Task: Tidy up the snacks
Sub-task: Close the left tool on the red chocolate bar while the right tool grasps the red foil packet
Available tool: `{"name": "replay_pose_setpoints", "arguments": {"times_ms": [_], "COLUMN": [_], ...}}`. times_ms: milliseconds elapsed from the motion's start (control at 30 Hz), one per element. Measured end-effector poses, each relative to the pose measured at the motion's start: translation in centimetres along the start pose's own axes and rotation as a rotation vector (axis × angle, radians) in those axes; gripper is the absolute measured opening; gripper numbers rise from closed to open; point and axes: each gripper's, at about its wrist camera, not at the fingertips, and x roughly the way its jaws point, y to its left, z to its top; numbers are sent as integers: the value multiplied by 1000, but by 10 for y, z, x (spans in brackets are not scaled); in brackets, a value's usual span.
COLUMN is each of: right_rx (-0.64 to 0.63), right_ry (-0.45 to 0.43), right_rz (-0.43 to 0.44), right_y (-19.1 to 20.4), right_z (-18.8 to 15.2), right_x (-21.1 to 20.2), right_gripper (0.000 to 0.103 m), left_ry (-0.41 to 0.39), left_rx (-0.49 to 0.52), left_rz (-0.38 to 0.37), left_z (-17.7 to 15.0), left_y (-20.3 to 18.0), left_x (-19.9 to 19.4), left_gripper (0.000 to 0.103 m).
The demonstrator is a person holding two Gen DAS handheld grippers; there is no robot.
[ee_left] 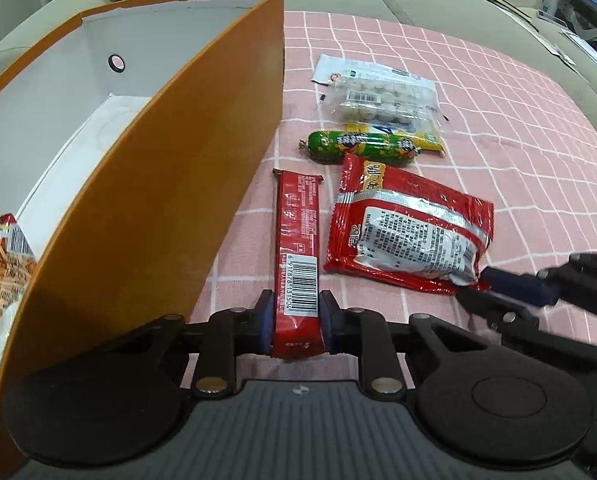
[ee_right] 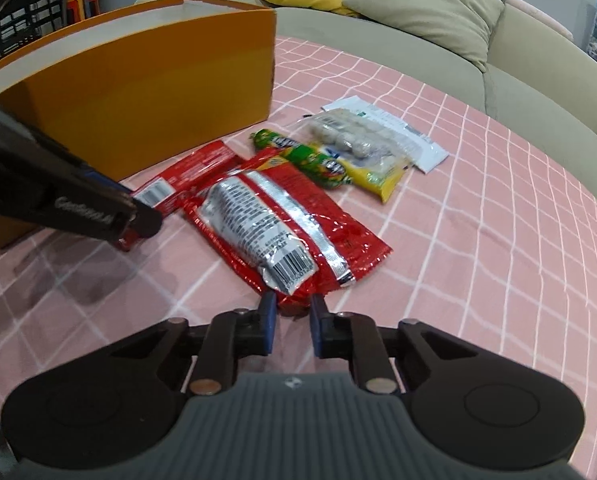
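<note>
The left gripper (ee_left: 295, 322) is clamped on the near end of a long red foil-wrapped snack bar (ee_left: 298, 256), its pads pressing the wrapper from both sides. The bar lies flat on the pink checked cloth (ee_left: 498, 160) of the worktop, its long axis running straight away from the gripper and parallel to the tall orange cardboard box (ee_left: 158, 200) just beside it on the left. That is the relation the next move likely turns on — the box's open top sits well above the bar, so the bar has to rise and swing left over the wall.

The right gripper (ee_right: 291, 322) has closed on the near edge of the wide red and silver crinkled snack pouch (ee_right: 282, 224); the foil lip sits between its pads. The pouch lies beside the bar, farther from the box, its length angled back toward a green sausage-shaped snack (ee_left: 344, 146) and a clear bag of pale round balls (ee_left: 378, 98).

Inside the box a packet of orange stick snacks (ee_left: 6, 272) already rests at the near end.
</note>
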Motion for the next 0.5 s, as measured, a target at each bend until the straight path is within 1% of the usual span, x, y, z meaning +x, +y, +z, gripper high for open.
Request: {"name": "replay_pose_setpoints", "arguments": {"times_ms": [33, 167, 300, 367, 400, 433, 500], "right_rx": [22, 174, 256, 258, 251, 247, 247], "right_ry": [11, 66, 122, 135, 129, 123, 112], "right_rz": [-14, -75, -109, -114, -101, -88, -64], "right_y": [3, 12, 28, 35, 38, 40, 39], "right_z": [-1, -5, -11, -14, -15, -16, -18], "right_x": [-2, -12, -23, -27, -28, -29, -31], "right_gripper": [10, 9, 9, 11, 12, 16, 17], "left_ry": [3, 28, 47, 54, 58, 64, 72], "left_rx": [-2, -9, -9, -17, -24, -30, -37], "left_rz": [-9, -51, -65, -71, -76, -82, -91], "left_z": [-2, -12, -25, -29, -30, -30, -29], "left_y": [-1, -3, -5, -4, -3, -1, 1], "left_x": [-2, -8, -16, -19, -20, -20, -21], "left_gripper": [26, 25, 25, 25, 25, 25, 26]}}
